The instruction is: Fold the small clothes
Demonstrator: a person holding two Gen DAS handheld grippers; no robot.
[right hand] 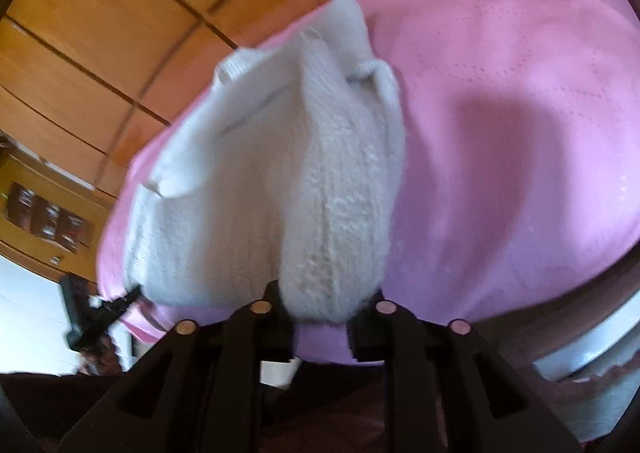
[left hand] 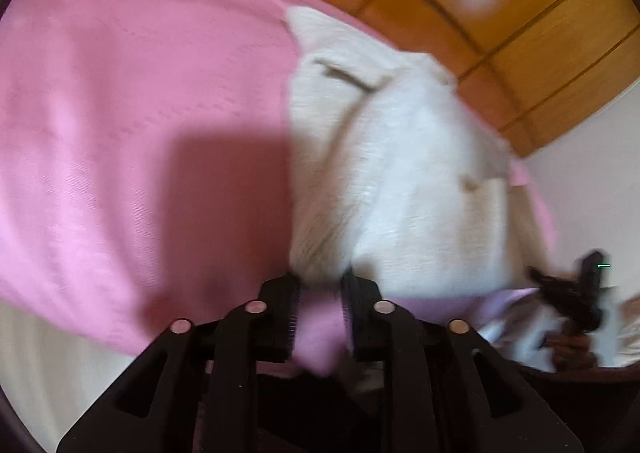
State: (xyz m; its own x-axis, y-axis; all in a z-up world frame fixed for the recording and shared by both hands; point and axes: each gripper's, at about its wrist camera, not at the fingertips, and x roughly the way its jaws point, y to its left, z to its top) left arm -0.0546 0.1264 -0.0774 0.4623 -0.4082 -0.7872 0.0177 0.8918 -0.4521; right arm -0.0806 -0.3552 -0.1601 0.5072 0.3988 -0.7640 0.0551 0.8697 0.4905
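Left wrist | pink cloth (left hand: 120, 113) | wooden panels (left hand: 500, 13) | both fingers pinch white knit (left hand: 400, 173)

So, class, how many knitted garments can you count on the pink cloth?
1: the white knitted garment lies on the pink cloth, its near edge between both grippers' jaws. Others may be hidden beyond view.

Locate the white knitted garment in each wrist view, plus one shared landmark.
Left wrist: white knitted garment, centre-right, lower edge at the left gripper.
Right wrist: garment, centre-left, lower edge between the right gripper fingers.
Shared landmark: pink cloth underneath.
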